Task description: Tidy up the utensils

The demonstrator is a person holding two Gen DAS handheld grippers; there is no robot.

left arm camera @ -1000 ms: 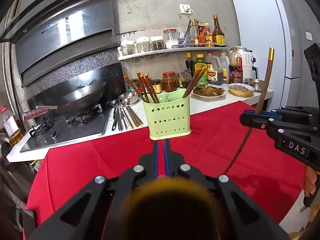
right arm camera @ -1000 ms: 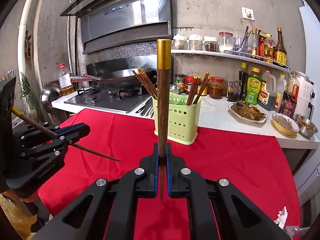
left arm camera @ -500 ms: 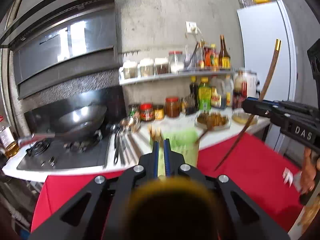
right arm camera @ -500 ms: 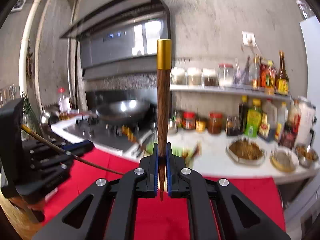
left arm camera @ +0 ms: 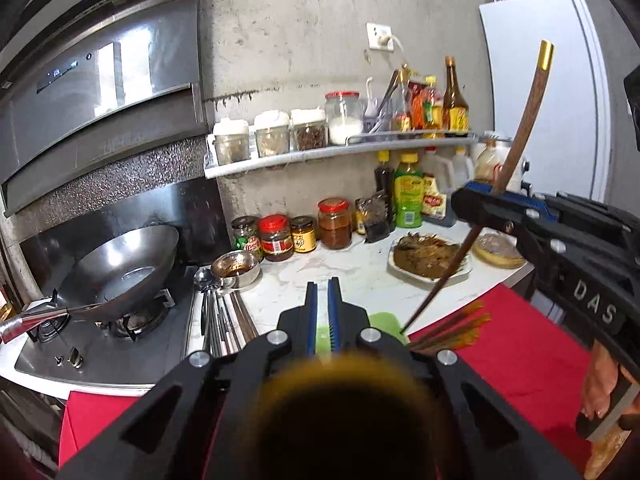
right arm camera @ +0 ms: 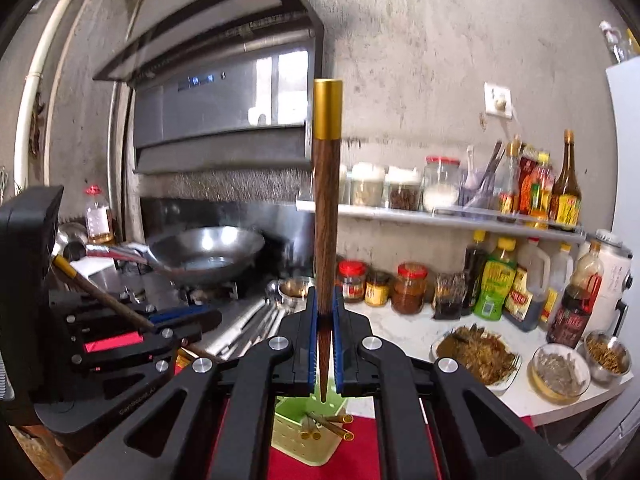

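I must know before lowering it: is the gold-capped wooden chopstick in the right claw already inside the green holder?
Not yet. The gold-capped wooden chopstick stands upright in the right claw, tip above the green holder.

Chopstick (right arm camera: 325,240): dark wood, glossy gold metal cap. Holder (right arm camera: 296,424): matt green perforated plastic. Wok (left arm camera: 120,268): shiny metal; wall (left arm camera: 304,32): rough concrete.

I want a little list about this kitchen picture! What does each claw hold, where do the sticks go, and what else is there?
right claw: shut on a chopstick, gold end up
left claw: shut on another chopstick, slanted
green holder: below the right claw, on the red cloth, chopsticks already inside
stove side: wok
counter: plate of food
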